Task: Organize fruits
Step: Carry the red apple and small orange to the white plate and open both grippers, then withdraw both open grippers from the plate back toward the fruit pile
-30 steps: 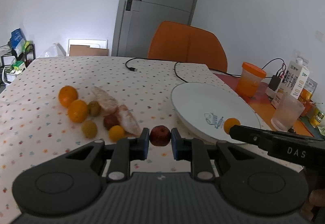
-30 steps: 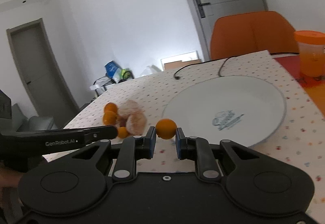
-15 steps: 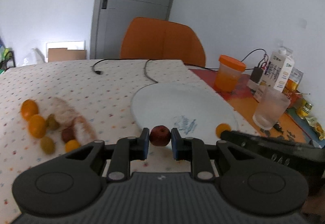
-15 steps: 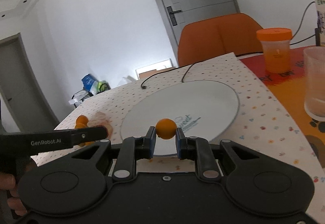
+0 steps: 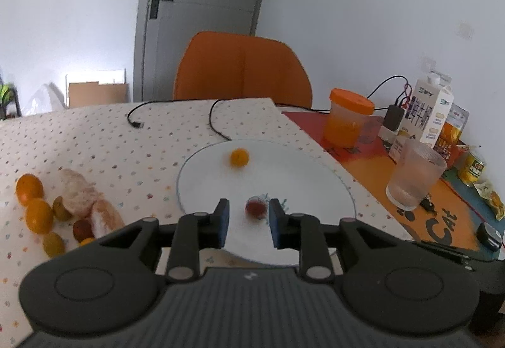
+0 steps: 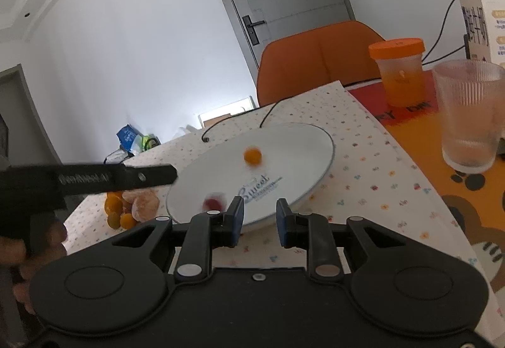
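Both fruits that were clamped half a second ago are now released. The left hand-held gripper (image 5: 246, 223) has its jaws apart and holds nothing; the small red fruit (image 5: 255, 207) lies on the white plate (image 5: 315, 177), close to the right jaw. The right hand-held gripper (image 6: 259, 221) is also spread wide and empty, and its small orange (image 6: 252, 156) sits blurred further back on the plate, perhaps rolling. So two pieces are delivered, while the other fruits (image 5: 41, 215) wait in a cluster on the table (image 5: 110, 139), left of the plate.
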### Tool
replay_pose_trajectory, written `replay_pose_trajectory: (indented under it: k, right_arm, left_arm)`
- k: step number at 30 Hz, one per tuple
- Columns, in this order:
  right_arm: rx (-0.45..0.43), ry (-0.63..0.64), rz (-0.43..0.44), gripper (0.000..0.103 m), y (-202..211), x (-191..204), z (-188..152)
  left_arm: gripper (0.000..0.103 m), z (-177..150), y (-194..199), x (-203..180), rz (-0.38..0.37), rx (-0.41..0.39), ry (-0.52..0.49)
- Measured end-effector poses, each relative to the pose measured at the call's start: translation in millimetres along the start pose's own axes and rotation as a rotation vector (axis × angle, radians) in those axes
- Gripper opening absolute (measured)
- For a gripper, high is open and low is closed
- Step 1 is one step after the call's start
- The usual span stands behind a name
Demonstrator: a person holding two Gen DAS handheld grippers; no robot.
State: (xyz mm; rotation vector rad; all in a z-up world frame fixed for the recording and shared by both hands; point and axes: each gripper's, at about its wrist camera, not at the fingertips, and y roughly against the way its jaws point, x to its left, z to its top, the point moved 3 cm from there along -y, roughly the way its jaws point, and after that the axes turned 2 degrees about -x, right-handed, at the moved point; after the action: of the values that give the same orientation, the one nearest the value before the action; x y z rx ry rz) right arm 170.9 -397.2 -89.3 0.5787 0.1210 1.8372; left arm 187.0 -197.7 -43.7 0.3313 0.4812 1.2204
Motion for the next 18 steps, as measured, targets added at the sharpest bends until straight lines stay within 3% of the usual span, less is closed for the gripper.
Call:
replay_pose_trajectory:
  k: [4,6,10,15,18]
  right_arm:
    - [0.001,-0.01,0.002,0.024,-1,2,-1]
    - [0.002,-0.006,-0.003,0.027,-2,6,-2]
    - [-0.011,0.006,-0.015,0.047,-3,15,-1]
    - [-0.031,0.041,0.008,0.068,-1,33,2]
    - [-0.042,0.071,0.015,0.082,-3,42,4]
  left_arm:
    - [0.028,-4,6,11,0.032,0.009,0.0]
    - [0.037,-6,9,19,0.048,0.015,0.018]
    - [0.051,-7,20,40,0.069,0.006,0.058]
    - [0.08,-6,37,64,0.146,-0.04,0.089]
    - [0.09,-6,44,77,0.162,-0.045,0.107]
